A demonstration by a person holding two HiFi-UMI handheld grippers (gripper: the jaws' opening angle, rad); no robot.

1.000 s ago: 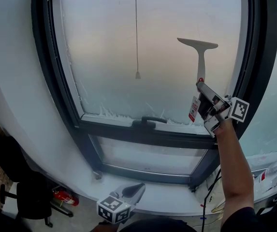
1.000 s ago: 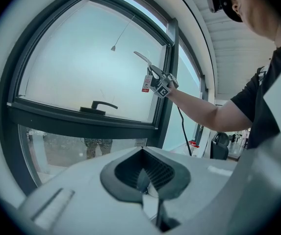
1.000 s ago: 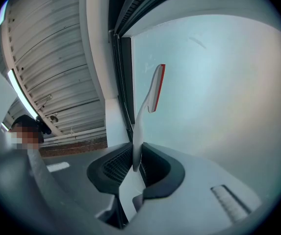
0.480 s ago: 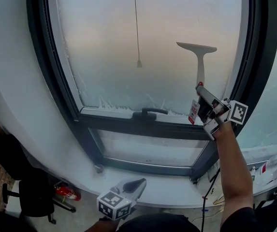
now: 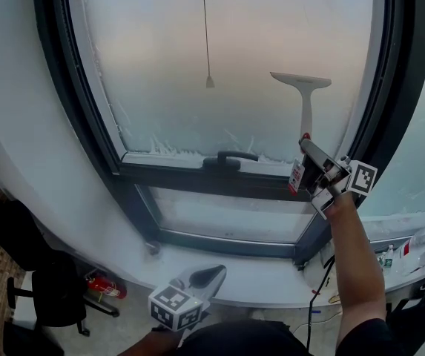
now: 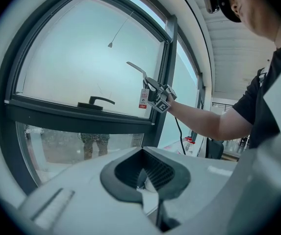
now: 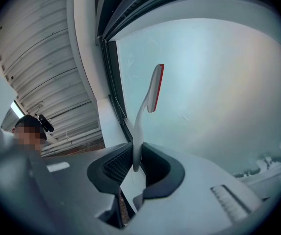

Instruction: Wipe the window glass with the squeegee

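A white squeegee (image 5: 305,102) stands upright against the frosted window glass (image 5: 197,58), its T-shaped blade at the pane's right side. My right gripper (image 5: 306,145) is shut on the squeegee's handle, level with the bottom of the pane; a red-and-white tag (image 5: 296,178) hangs beside it. In the right gripper view the handle rises from between the pads (image 7: 152,168) to the red-edged blade (image 7: 155,89). My left gripper (image 5: 208,276) hangs low near the sill, shut with nothing in it. The left gripper view shows the squeegee (image 6: 136,68) and the right gripper (image 6: 155,89) far off.
A black window handle (image 5: 231,156) sits on the lower frame, and a pull cord (image 5: 209,82) hangs over the glass. Below are the white sill (image 5: 271,284), a black chair (image 5: 41,291), a red canister (image 5: 107,286) and bottles (image 5: 420,251) at the right.
The squeegee and my right gripper have slid down the glass towards the lower frame. The left gripper has stayed low near the sill.
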